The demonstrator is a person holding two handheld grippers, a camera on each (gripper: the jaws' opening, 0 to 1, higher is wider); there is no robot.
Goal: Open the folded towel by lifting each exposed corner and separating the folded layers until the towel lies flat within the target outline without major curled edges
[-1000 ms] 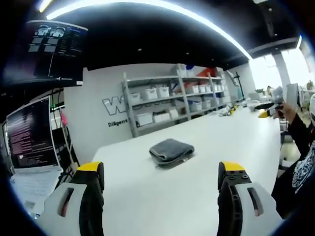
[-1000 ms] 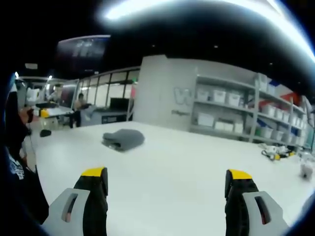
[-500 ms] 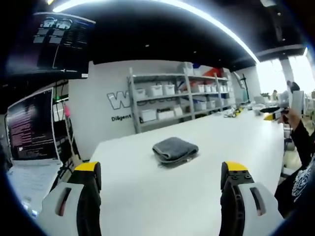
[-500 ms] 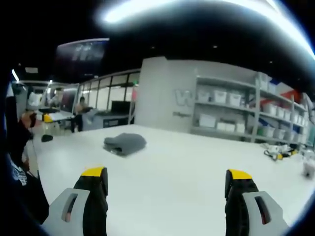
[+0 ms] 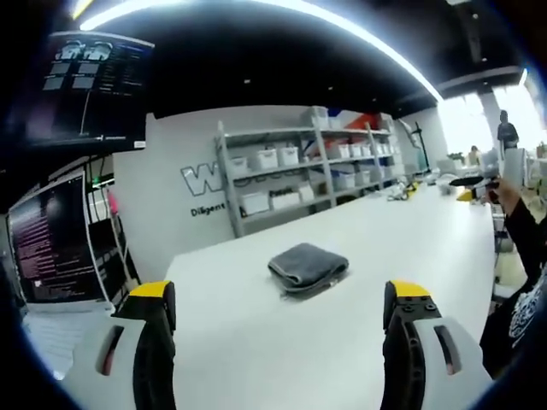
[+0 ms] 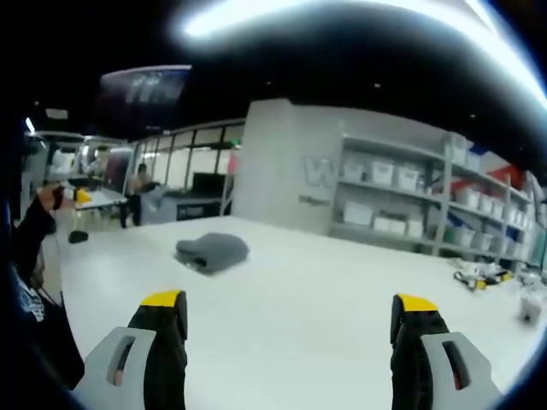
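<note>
While the folded grey cloth towel [image 5: 308,266] lies untouched on the white desk [image 5: 256,342], well ahead of both released claws, left claw [image 5: 278,329] and right claw [image 6: 289,337], the approach is in hand, and next comes reaching in for an exposed corner.

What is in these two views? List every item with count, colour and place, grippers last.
folded towel: one, dark grey, lying folded on the white table, ahead of both grippers and touched by neither.
table: one, white, long.
shelving unit: one, grey, against the back wall, holding white bins.
monitors: two, dark with text, at the left of the left gripper view.
small items: a few, yellow and pale, at the table's far end; too small to identify.
left gripper: one, grey with yellow tips, jaws wide apart, holding nothing.
right gripper: one, grey with yellow tips, jaws wide apart, holding nothing.
</note>
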